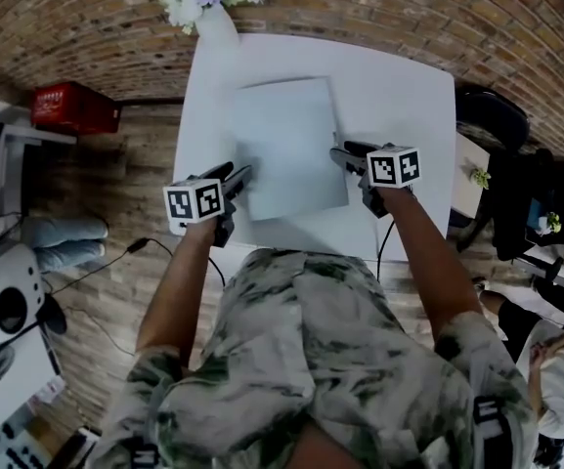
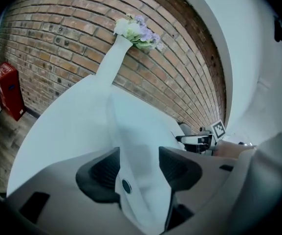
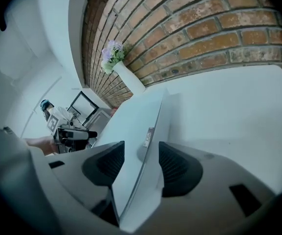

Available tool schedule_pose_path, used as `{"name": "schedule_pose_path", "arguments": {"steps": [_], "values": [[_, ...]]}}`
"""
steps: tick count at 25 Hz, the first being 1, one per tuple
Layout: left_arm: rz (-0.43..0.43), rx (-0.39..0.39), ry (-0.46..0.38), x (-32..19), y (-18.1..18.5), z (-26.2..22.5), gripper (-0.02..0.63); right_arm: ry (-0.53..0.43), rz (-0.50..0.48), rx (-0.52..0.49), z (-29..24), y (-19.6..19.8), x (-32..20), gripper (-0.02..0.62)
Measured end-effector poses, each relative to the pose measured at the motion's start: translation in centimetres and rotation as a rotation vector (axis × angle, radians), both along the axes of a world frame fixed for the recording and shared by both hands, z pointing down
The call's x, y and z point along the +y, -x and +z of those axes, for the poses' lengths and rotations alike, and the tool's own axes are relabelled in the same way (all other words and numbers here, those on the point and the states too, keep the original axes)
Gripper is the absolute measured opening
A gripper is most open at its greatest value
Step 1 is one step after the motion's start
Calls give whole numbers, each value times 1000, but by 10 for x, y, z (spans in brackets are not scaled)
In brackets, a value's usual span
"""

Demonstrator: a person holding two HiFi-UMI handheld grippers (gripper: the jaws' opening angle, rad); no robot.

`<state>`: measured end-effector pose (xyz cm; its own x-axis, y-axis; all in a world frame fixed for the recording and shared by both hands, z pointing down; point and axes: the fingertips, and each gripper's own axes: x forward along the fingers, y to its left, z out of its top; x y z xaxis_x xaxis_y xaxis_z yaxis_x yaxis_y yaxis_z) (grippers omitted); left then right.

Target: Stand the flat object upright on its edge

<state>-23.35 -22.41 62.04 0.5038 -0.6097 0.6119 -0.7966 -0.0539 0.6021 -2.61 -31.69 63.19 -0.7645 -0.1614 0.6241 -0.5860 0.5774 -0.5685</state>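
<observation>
Pale grey and rectangular, the flat slab [image 1: 286, 145] is seen lying broad face up on the white square table [image 1: 409, 96], not yet stood on edge. Its side edges are straddled by the left gripper [image 1: 240, 176] and right gripper [image 1: 340, 151], jaws spread and unpressed; clamping and tipping are judged to remain.

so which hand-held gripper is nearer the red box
Left. The left hand-held gripper is at the left edge of the flat object, the side toward the red box; the right hand-held gripper is at its right edge.

Dim, bluish light, fisheye bending, dark corners; close foreground seemingly soft.
</observation>
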Motion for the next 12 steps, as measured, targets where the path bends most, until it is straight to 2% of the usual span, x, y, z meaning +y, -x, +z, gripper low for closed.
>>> {"name": "schedule_pose_path", "arguments": {"steps": [7,12], "values": [[-25,32,64,-14,7,23,255,52,-25,-11,11,12,-13,248],[-33,91,92,-22,4,33,256,83,-44,-10,18,16,-16,249]]}}
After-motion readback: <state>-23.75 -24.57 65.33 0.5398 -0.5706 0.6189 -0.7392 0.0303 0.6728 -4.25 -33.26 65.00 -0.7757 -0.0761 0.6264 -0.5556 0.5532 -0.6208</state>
